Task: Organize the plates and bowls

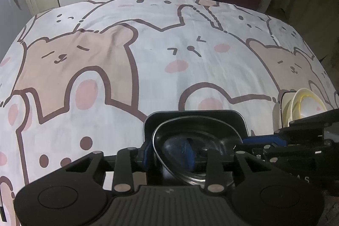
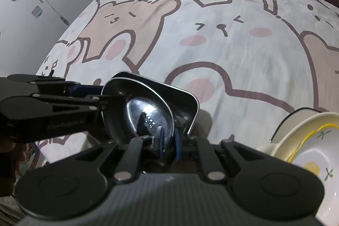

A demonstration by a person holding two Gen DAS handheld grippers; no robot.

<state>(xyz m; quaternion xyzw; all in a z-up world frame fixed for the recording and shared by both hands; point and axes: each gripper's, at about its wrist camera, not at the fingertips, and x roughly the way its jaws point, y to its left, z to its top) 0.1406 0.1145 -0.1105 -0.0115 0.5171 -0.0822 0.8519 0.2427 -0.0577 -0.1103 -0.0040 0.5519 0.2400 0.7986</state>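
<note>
Both pairs of jaws sat low and central in their own views, closed in on one dark glossy bowl [image 2: 146,113]. At the bottom centre of the right wrist view, the right gripper [image 2: 168,144] had its blue pads nearly together, pinching the bowl's near rim. The left gripper [image 1: 169,154] stood partly open with the opposite rim between its blue fingers [image 1: 188,154]; whether those pads pressed the rim I could not tell, so the right hand probably carried the hold. The bowl nested in a black square dish [image 2: 184,107], whose rim showed just behind it, apparently so that like pieces stacked together. Near the lower right of both views stood a cream bowl [image 2: 281,137] cradling a yellow-rimmed plate [image 2: 317,154], tilted and clear of either gripper. All of it rested on a cartoon bear sheet [image 1: 148,60] that filled the middle of each frame.
</note>
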